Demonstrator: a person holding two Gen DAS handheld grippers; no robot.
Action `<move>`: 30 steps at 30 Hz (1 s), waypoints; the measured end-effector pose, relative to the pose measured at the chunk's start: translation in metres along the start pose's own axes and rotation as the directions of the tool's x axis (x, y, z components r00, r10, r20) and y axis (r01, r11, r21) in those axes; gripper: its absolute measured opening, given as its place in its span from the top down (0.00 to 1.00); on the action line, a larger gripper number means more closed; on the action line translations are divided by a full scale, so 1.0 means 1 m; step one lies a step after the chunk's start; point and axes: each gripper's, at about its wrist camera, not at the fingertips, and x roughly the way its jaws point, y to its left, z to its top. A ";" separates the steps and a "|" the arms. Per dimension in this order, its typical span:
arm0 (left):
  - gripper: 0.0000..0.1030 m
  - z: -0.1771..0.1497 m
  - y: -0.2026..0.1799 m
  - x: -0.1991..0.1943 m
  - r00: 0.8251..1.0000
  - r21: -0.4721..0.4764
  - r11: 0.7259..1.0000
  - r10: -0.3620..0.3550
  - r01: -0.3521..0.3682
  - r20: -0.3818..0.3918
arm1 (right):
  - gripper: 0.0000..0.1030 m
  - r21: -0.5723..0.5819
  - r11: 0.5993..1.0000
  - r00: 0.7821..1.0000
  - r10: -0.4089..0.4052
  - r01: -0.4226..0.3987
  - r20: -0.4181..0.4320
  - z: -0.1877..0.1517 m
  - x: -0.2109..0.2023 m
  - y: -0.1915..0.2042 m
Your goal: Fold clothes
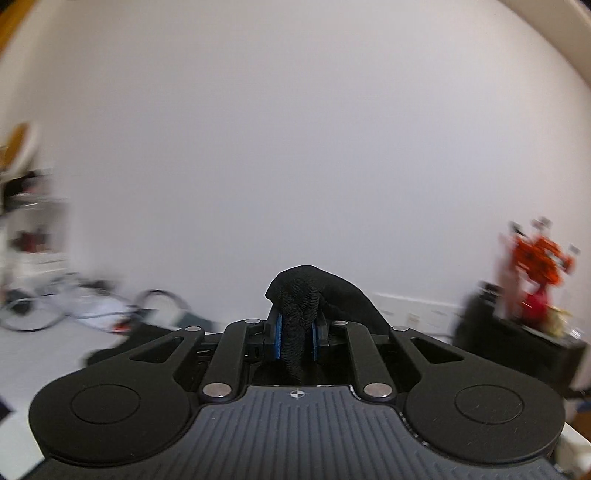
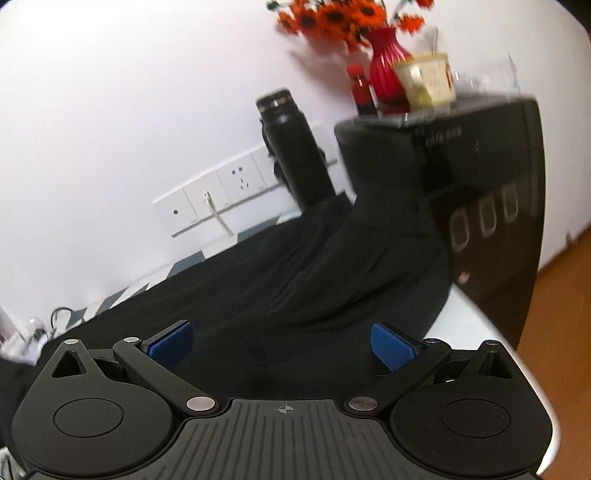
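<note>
The left gripper (image 1: 296,338) is clamped on a bunched fold of black garment (image 1: 314,291), lifted before a white wall (image 1: 295,147), its blue pads (image 1: 277,338) pressed against the cloth. The right gripper (image 2: 282,345) hangs released, jaws spread wide above the black garment (image 2: 295,277) lying across a white table (image 2: 469,317). Beyond the cloth stand a black flask (image 2: 291,147) and a black appliance (image 2: 480,177), topped by a red vase (image 2: 386,66) of orange flowers (image 2: 332,16) and a cup (image 2: 428,81). Wall sockets (image 2: 240,184) line the wall.
</note>
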 end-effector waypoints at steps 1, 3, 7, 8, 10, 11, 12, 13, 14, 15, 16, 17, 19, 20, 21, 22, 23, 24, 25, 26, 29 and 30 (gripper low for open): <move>0.86 0.001 0.015 0.001 1.000 -0.021 0.999 0.028 -0.029 0.000 | 0.01 0.012 1.000 1.000 -0.006 0.006 -0.012 -0.002 0.005 0.005; 0.86 0.001 0.041 0.002 0.996 -0.040 0.995 0.088 -0.088 0.002 | 0.01 0.001 1.000 0.999 -0.018 0.018 -0.036 -0.008 0.013 0.015; 0.87 -0.003 0.089 -0.002 0.984 -0.070 0.981 0.178 -0.180 -0.033 | 0.01 -0.041 0.998 0.997 -0.039 0.036 -0.063 -0.020 0.024 0.035; 0.87 -0.006 0.097 0.001 0.981 -0.073 0.978 0.192 -0.194 -0.043 | 0.01 -0.048 0.998 0.997 -0.045 0.042 -0.066 -0.024 0.026 0.039; 0.87 -0.011 0.112 0.008 0.974 -0.077 0.972 0.219 -0.223 -0.062 | 0.01 -0.059 0.997 0.996 -0.055 0.050 -0.074 -0.031 0.030 0.046; 0.87 -0.013 0.120 0.010 0.972 -0.080 0.970 0.226 -0.231 -0.068 | 0.01 -0.063 0.997 0.995 -0.058 0.053 -0.078 -0.035 0.031 0.048; 0.87 -0.014 0.124 0.013 0.971 -0.086 0.969 0.228 -0.233 -0.073 | 0.01 -0.071 0.996 0.995 -0.064 0.059 -0.079 -0.038 0.032 0.050; 0.87 -0.016 0.127 0.014 0.971 -0.087 0.968 0.228 -0.234 -0.076 | 0.01 -0.080 0.995 0.994 -0.071 0.065 -0.079 -0.040 0.033 0.051; 0.87 -0.017 0.130 0.017 0.970 -0.083 0.968 0.230 -0.236 -0.079 | 0.01 -0.089 0.994 0.994 -0.078 0.071 -0.080 -0.043 0.033 0.053; 0.87 -0.020 0.131 0.021 0.968 -0.076 0.967 0.237 -0.244 -0.088 | 0.01 -0.093 0.992 0.993 -0.090 0.082 -0.080 -0.044 0.035 0.053; 0.86 -0.023 0.132 0.025 0.965 -0.067 0.965 0.245 -0.252 -0.097 | 0.01 -0.097 0.991 0.992 -0.102 0.094 -0.079 -0.046 0.037 0.053; 0.86 -0.027 0.134 0.031 0.961 -0.057 0.964 0.252 -0.260 -0.115 | 0.01 -0.101 0.989 0.990 -0.115 0.107 -0.079 -0.047 0.039 0.053; 0.86 -0.040 0.138 0.045 0.951 -0.040 0.961 0.265 -0.274 -0.157 | 0.01 -0.110 0.985 0.987 -0.141 0.132 -0.075 -0.049 0.042 0.052; 0.86 -0.047 0.140 0.052 0.946 -0.032 0.959 0.272 -0.282 -0.178 | 0.01 -0.117 0.982 0.985 -0.154 0.145 -0.071 -0.050 0.044 0.050; 0.86 -0.053 0.142 0.058 0.940 -0.026 0.957 0.280 -0.290 -0.195 | 0.01 -0.123 0.980 0.984 -0.168 0.159 -0.067 -0.051 0.045 0.049; 0.86 -0.058 0.144 0.063 0.935 -0.021 0.955 0.287 -0.297 -0.207 | 0.01 -0.140 0.974 0.981 -0.186 0.176 -0.058 -0.052 0.048 0.049; 0.86 -0.062 0.146 0.066 0.932 -0.016 0.953 0.291 -0.302 -0.215 | 0.01 -0.155 0.970 0.979 -0.197 0.187 -0.051 -0.053 0.050 0.048; 0.86 -0.066 0.147 0.070 0.929 -0.009 0.952 0.295 -0.305 -0.225 | 0.01 -0.169 0.966 0.977 -0.206 0.195 -0.047 -0.054 0.052 0.047; 0.86 -0.069 0.148 0.074 0.924 0.000 0.951 0.300 -0.309 -0.236 | 0.01 -0.182 0.962 0.976 -0.215 0.204 -0.043 -0.056 0.055 0.047; 0.86 -0.071 0.148 0.078 0.919 0.009 0.949 0.306 -0.314 -0.249 | 0.01 -0.191 0.959 0.974 -0.222 0.210 -0.041 -0.058 0.057 0.046; 0.82 -0.077 0.150 0.089 0.901 0.033 0.945 0.322 -0.326 -0.291 | 0.01 -0.228 0.947 0.972 -0.235 0.225 -0.017 -0.064 0.062 0.046; 0.79 -0.079 0.150 0.092 0.890 0.048 0.941 0.334 -0.336 -0.309 | 0.01 -0.243 0.942 0.971 -0.239 0.230 -0.010 -0.067 0.062 0.047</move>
